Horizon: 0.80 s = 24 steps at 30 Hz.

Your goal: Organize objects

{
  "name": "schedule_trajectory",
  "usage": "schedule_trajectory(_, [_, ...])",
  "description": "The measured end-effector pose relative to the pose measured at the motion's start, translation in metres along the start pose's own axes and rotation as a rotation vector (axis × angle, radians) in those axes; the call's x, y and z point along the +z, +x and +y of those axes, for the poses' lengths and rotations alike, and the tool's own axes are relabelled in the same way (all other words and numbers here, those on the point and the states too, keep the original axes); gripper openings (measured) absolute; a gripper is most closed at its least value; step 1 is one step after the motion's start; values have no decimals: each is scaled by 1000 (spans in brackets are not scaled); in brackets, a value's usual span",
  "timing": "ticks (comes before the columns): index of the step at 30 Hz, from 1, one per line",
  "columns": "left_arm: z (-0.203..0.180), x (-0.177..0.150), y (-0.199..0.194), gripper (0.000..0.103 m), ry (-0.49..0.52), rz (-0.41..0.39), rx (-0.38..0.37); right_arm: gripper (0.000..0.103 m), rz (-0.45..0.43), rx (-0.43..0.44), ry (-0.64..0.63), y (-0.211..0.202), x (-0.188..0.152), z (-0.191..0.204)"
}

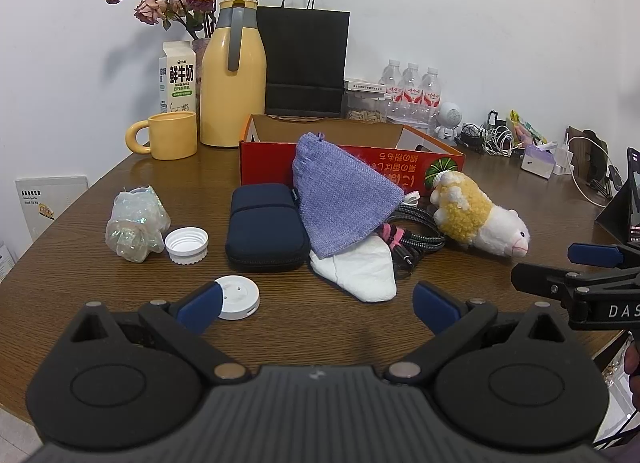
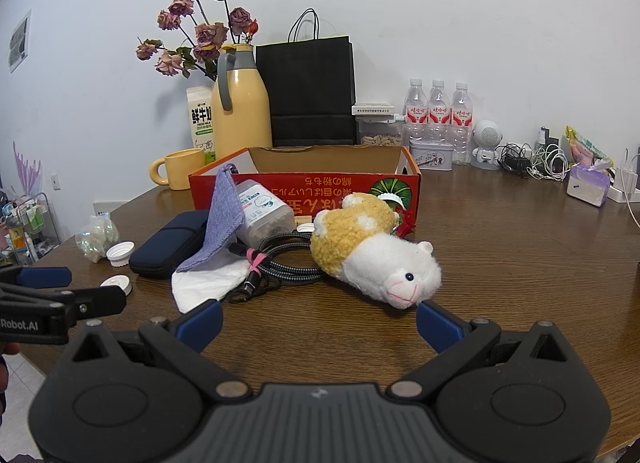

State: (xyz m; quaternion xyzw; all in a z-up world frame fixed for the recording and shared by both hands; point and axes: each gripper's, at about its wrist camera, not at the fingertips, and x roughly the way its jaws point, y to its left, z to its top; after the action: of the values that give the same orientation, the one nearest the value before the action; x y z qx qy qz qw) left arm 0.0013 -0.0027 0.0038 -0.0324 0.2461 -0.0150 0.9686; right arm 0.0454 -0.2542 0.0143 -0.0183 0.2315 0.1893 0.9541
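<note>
The plush sheep (image 2: 374,249) is lying on its side on the tabletop (image 2: 520,247), just before the red cardboard box (image 2: 308,183), beside a coiled cable (image 2: 288,259). The right gripper (image 2: 320,317) and left gripper (image 1: 316,303) are hovering, fingers spread wide, holding nothing.

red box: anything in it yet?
Cannot tell fully. The red box is open-topped; the visible inner walls are bare, but its floor is hidden in both views.

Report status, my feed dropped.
Left gripper open, empty. Right gripper open, fingertip at plush sheep. Red box open behind clutter. Cable coil against sheep.
</note>
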Motion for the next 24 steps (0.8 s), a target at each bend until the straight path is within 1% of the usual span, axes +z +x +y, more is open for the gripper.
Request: schedule_trajectory(24, [1, 2, -2, 103, -4, -6, 3, 103, -1, 0, -1, 0, 1, 0])
